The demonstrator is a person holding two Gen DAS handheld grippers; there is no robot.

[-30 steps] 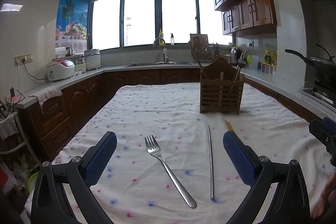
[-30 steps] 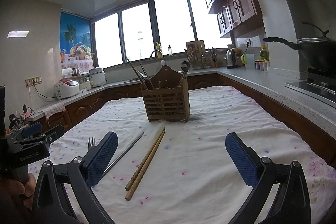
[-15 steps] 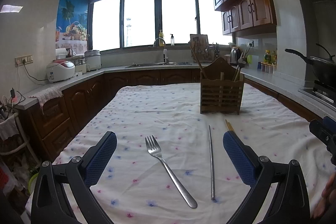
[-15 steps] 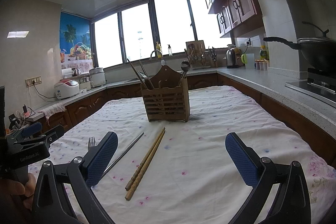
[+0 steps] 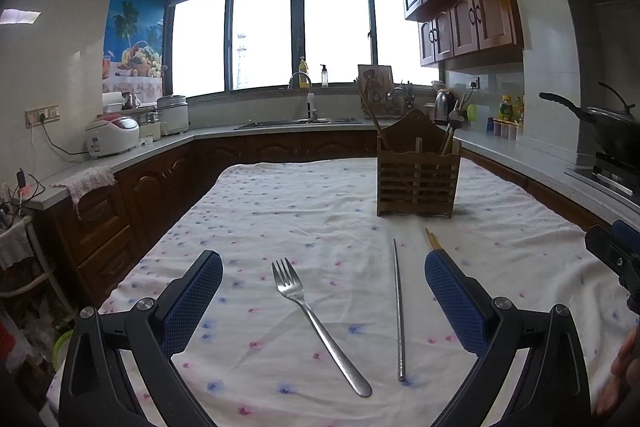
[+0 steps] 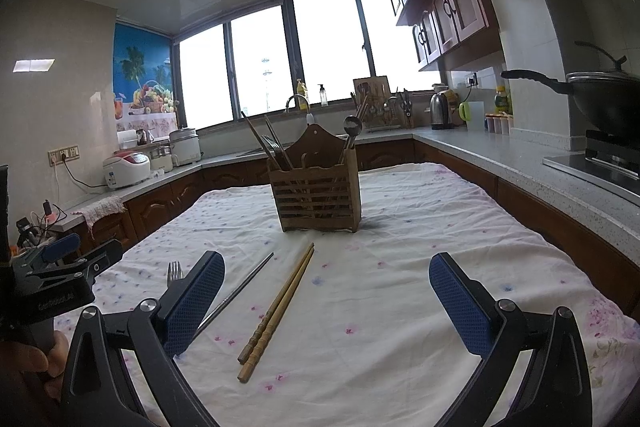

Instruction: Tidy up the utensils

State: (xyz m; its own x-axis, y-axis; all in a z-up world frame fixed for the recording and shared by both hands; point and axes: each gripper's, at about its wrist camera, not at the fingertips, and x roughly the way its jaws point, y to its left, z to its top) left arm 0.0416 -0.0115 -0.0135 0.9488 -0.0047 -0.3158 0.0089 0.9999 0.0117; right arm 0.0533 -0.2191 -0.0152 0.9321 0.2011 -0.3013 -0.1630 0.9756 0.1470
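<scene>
A steel fork (image 5: 316, 319) and a steel chopstick (image 5: 398, 311) lie on the flowered cloth between the fingers of my open left gripper (image 5: 324, 301). A pair of wooden chopsticks (image 6: 278, 311) lies in front of my open right gripper (image 6: 326, 301), with the steel chopstick (image 6: 240, 291) and the fork's tines (image 6: 174, 270) to their left. Further back stands a slatted wooden utensil holder (image 6: 316, 193) with several utensils in it, also visible in the left wrist view as the holder (image 5: 417, 181). The tips of the wooden chopsticks (image 5: 432, 239) peek out past my left gripper's right finger.
The table's flowered cloth (image 5: 300, 203) drops off at the left edge toward dark cabinets. A counter with a wok (image 6: 600, 99) on a stove runs along the right. The other gripper (image 6: 52, 271), held by a hand, shows at the left of the right wrist view.
</scene>
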